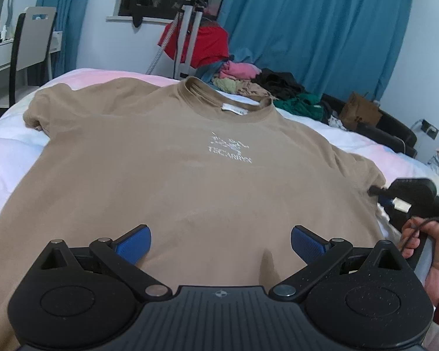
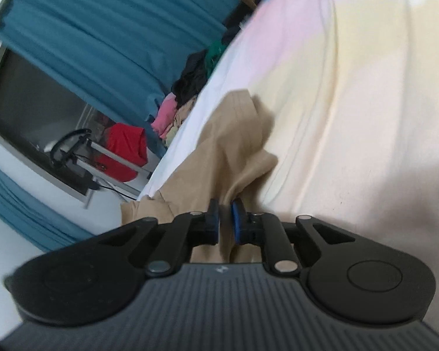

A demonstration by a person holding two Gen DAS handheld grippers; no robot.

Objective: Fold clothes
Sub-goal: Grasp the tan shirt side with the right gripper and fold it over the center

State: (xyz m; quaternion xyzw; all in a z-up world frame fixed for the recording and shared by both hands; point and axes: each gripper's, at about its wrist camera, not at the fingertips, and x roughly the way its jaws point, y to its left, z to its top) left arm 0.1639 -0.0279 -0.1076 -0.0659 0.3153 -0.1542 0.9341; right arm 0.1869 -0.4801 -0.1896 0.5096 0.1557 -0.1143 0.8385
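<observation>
A tan T-shirt (image 1: 172, 175) with a white chest logo lies flat, front up, on the bed, collar away from me. My left gripper (image 1: 221, 241) hovers open over the shirt's lower middle, blue pads wide apart with nothing between them. At the shirt's right edge, the right gripper (image 1: 374, 190) shows in the left wrist view, held by a hand (image 1: 430, 245). In the right wrist view, my right gripper (image 2: 225, 219) is shut on a bunched part of the tan T-shirt (image 2: 234, 146), by its right sleeve, lifted off the sheet.
The bed (image 1: 5, 158) has a white, pink and pale yellow sheet. A pile of clothes (image 1: 260, 82) lies at its far side, with a brown paper bag (image 1: 361, 109) beyond. A garment steamer stand (image 1: 187, 29) with a red garment (image 1: 207, 44), blue curtains and a chair (image 1: 32, 38) stand behind.
</observation>
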